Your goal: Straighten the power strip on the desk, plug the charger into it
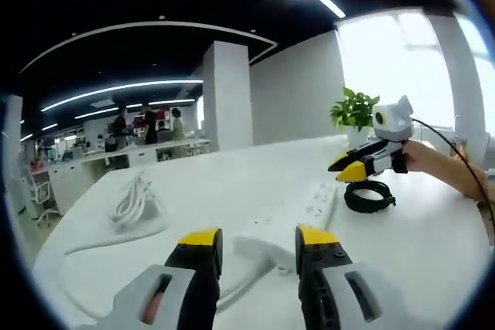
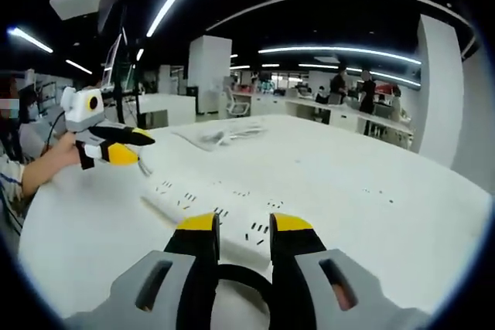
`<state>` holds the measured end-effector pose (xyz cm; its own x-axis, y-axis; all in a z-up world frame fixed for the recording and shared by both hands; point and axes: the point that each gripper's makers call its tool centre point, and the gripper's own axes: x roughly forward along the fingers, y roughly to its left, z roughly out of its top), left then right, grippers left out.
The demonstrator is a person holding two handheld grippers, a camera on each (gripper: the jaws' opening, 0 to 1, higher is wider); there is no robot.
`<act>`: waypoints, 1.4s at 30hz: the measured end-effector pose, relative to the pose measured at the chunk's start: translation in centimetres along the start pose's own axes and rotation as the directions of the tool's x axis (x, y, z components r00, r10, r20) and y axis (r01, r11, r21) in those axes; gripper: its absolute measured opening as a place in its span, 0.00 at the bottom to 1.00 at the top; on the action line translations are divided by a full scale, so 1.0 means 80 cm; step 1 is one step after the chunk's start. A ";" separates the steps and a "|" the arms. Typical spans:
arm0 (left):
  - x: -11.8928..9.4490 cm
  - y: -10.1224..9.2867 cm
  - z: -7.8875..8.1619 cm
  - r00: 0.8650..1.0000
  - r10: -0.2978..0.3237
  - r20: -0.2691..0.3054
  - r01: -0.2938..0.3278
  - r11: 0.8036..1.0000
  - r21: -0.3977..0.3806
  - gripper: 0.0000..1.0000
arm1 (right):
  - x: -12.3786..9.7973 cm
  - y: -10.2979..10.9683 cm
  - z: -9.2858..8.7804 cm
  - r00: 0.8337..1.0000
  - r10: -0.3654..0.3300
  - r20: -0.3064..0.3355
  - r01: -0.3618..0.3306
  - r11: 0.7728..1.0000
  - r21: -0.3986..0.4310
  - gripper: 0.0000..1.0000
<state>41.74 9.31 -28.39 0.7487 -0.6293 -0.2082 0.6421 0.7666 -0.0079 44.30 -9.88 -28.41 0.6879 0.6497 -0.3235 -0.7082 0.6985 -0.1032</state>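
A white power strip [image 1: 298, 218] lies at a slant on the white desk [image 1: 232, 183], just beyond my left gripper [image 1: 259, 237], which is open with nothing between its jaws. Its white cord runs left to a loose bundle [image 1: 135, 202]. My right gripper [image 1: 340, 168], held by a hand, hovers over a black cable loop [image 1: 370, 195] beside the strip's far end. In the right gripper view, my right gripper [image 2: 245, 223] stands open above that black loop [image 2: 236, 276], with the power strip [image 2: 209, 205] right ahead. My left gripper [image 2: 139, 144] is at the left there.
A potted plant [image 1: 354, 110] stands at the desk's far edge near a bright window. The white cord bundle [image 2: 220, 137] lies further across the desk. Office desks, a white pillar [image 1: 228, 94] and several people are in the background.
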 end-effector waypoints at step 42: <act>0.013 -0.039 -0.034 0.983 -0.161 -0.093 0.161 0.987 -0.007 0.37 | 0.007 -0.003 -0.035 0.986 -0.028 -0.163 0.017 0.998 -0.063 0.27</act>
<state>40.06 6.57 -31.28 0.6173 -0.7295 -0.2944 0.7529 0.6564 -0.0477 44.43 -10.51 -31.18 0.6723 0.5728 -0.4691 -0.7047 0.6893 -0.1683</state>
